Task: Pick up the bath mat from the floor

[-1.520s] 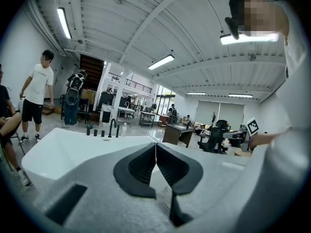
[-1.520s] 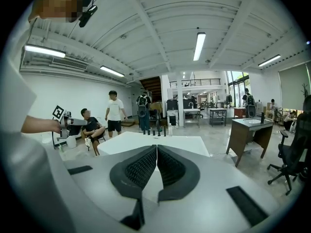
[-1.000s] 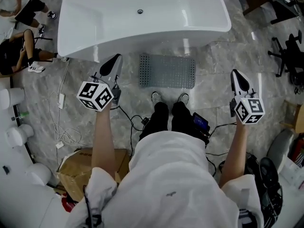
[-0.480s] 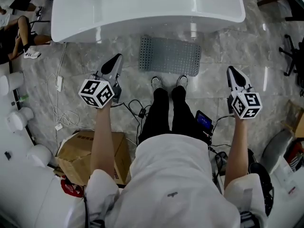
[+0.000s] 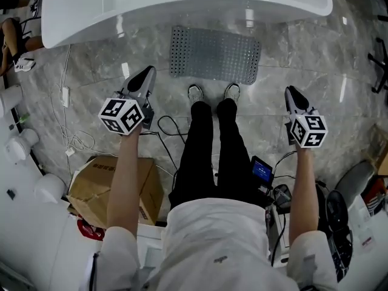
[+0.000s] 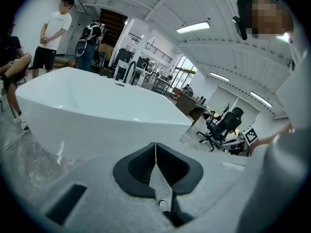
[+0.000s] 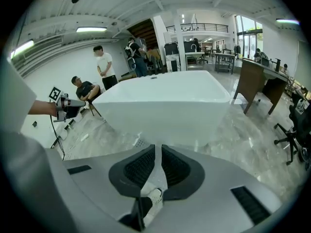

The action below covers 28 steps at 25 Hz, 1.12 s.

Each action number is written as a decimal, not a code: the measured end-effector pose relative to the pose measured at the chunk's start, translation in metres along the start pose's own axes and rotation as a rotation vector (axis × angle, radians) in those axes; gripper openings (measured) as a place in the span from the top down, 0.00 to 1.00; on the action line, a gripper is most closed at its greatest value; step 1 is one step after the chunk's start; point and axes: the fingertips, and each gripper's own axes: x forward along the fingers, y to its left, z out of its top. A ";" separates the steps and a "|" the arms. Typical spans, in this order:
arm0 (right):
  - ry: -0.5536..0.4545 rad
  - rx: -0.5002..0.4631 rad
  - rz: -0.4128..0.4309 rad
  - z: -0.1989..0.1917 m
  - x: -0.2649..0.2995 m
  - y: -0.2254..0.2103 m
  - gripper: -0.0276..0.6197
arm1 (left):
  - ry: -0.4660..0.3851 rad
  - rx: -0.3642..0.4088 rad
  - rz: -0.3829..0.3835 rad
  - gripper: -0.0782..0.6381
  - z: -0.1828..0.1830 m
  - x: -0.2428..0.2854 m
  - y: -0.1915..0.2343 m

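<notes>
The left gripper (image 5: pixel 145 74) and right gripper (image 5: pixel 292 94) sank toward the floor (image 5: pixel 91 65) — the bath mat (image 5: pixel 215 54) loomed larger in the head view, and the bathtub (image 5: pixel 182 5) slid upward.

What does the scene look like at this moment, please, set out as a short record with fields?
bath mat: grey, perforated, lying flat on the floor beside the bathtub, just ahead of the person's shoes
left claw: shut, empty, apart from the mat, on its left
right claw: shut, empty, apart from the mat, on its right
task state: mat not yet picked up
other items: cardboard box and cables on the floor
</notes>
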 end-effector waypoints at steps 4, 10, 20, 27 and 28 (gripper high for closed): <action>0.053 0.001 -0.004 -0.037 0.041 -0.014 0.94 | 0.044 -0.053 0.028 0.87 -0.045 0.030 0.027; 0.120 -0.002 0.024 -0.086 0.108 -0.033 0.88 | 0.113 -0.137 0.091 0.87 -0.121 0.062 0.074; 0.230 -0.019 0.049 -0.159 0.215 -0.047 0.78 | 0.277 -0.176 0.185 0.87 -0.232 0.115 0.151; 0.280 0.042 0.003 -0.205 0.264 -0.071 0.73 | 0.391 -0.190 0.197 0.81 -0.303 0.144 0.181; 0.291 0.051 -0.004 -0.211 0.270 -0.075 0.72 | 0.400 -0.191 0.196 0.79 -0.310 0.149 0.185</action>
